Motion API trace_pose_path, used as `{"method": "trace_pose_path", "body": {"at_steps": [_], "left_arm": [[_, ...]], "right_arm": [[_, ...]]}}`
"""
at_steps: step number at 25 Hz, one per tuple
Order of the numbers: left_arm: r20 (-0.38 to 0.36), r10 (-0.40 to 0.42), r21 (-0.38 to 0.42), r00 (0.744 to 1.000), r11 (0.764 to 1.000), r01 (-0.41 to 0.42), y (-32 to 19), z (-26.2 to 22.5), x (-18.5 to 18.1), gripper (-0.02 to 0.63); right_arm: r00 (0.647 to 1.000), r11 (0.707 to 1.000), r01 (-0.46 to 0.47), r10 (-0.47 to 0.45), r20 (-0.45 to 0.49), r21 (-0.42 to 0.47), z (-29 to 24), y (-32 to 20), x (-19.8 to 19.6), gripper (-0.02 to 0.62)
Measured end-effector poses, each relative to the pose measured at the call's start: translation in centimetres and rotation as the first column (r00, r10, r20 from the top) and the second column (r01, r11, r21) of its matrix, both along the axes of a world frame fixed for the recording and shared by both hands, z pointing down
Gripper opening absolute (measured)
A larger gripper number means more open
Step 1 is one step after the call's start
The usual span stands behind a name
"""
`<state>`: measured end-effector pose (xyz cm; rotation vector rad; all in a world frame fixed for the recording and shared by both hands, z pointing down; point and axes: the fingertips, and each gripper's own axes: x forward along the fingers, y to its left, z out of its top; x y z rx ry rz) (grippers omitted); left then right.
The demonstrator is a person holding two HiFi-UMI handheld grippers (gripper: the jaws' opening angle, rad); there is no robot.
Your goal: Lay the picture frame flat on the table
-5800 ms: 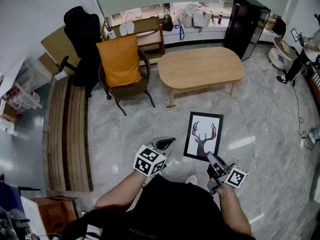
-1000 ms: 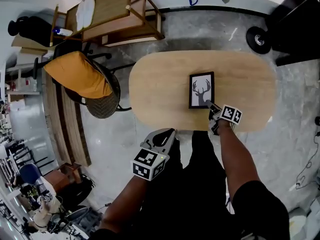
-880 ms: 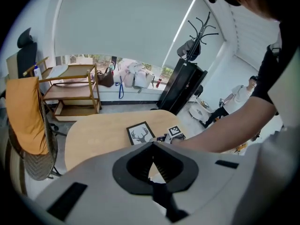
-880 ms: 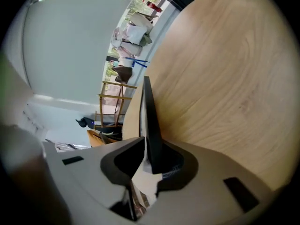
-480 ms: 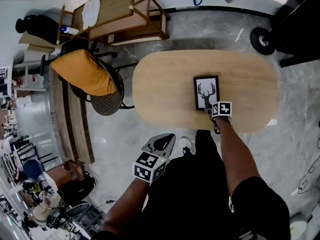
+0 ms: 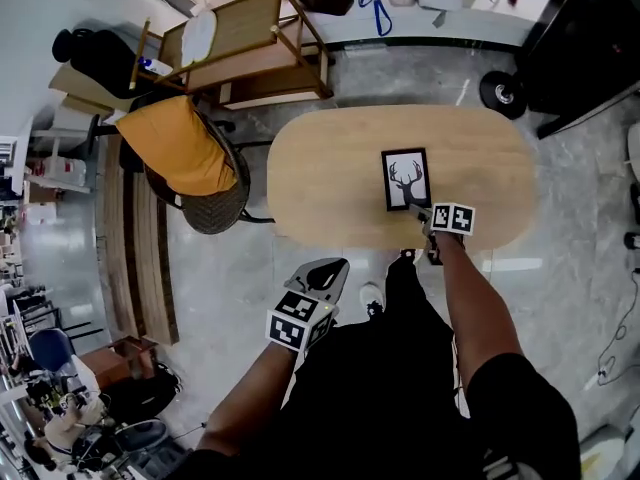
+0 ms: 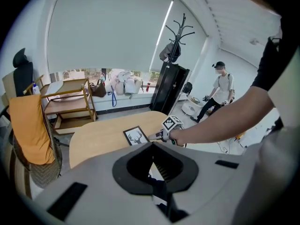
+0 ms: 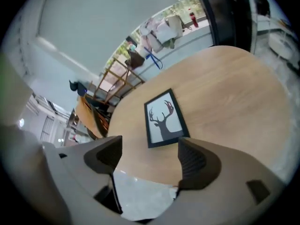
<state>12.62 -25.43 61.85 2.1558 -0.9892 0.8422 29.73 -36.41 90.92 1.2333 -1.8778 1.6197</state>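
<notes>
The black picture frame with a deer silhouette lies flat on the oval wooden table, right of its middle. It also shows in the left gripper view and the right gripper view. My right gripper sits just off the frame's near right corner, over the table's front edge. Its jaws are opening and stand wide, with nothing between them. My left gripper hangs shut in front of my body, away from the table, its tips meeting.
A wicker chair with an orange cushion stands left of the table, a wooden rack behind it. A slatted bench runs along the left. A black cabinet is at far right. A person stands beyond.
My right gripper has let go of the frame's near corner and drawn back a little toward the table's front edge. The frame stays flat. The left gripper has barely moved.
</notes>
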Motion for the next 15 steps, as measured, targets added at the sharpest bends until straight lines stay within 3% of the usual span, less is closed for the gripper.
{"method": "trace_pose_path", "body": {"at_steps": [3,6,7,8,10,15], "left_arm": [[-0.027,0.017,0.044,0.999,0.999,-0.016,2.2,-1.8,0.0,0.000],[-0.048,0.043,0.075,0.998,0.996,-0.039,5.2,-3.8,-0.8,0.000],[-0.059,0.048,0.084,0.997,0.996,-0.042,6.2,-4.4,-1.1,0.000],[-0.073,0.050,0.095,0.996,0.995,-0.043,7.0,-4.9,-1.4,0.000],[-0.116,0.059,0.116,0.992,0.992,-0.045,8.4,-5.8,-1.5,0.000],[-0.182,0.118,0.143,0.976,0.985,-0.093,11.0,-6.5,-0.4,0.000]], "right_arm": [[0.981,0.990,-0.119,0.105,0.163,0.075,-5.6,2.4,0.0,0.353],[0.948,0.971,-0.185,0.135,0.288,0.151,-12.3,6.7,-0.6,0.349],[0.946,0.963,-0.191,0.129,0.297,0.190,-14.8,8.2,-0.9,0.305],[0.949,0.954,-0.189,0.116,0.294,0.233,-17.3,9.6,-1.2,0.114],[0.956,0.934,-0.165,0.073,0.285,0.316,-22.4,12.2,-1.9,0.009],[0.963,0.878,-0.060,-0.074,0.257,0.476,-32.5,18.9,-5.2,0.002]]}}
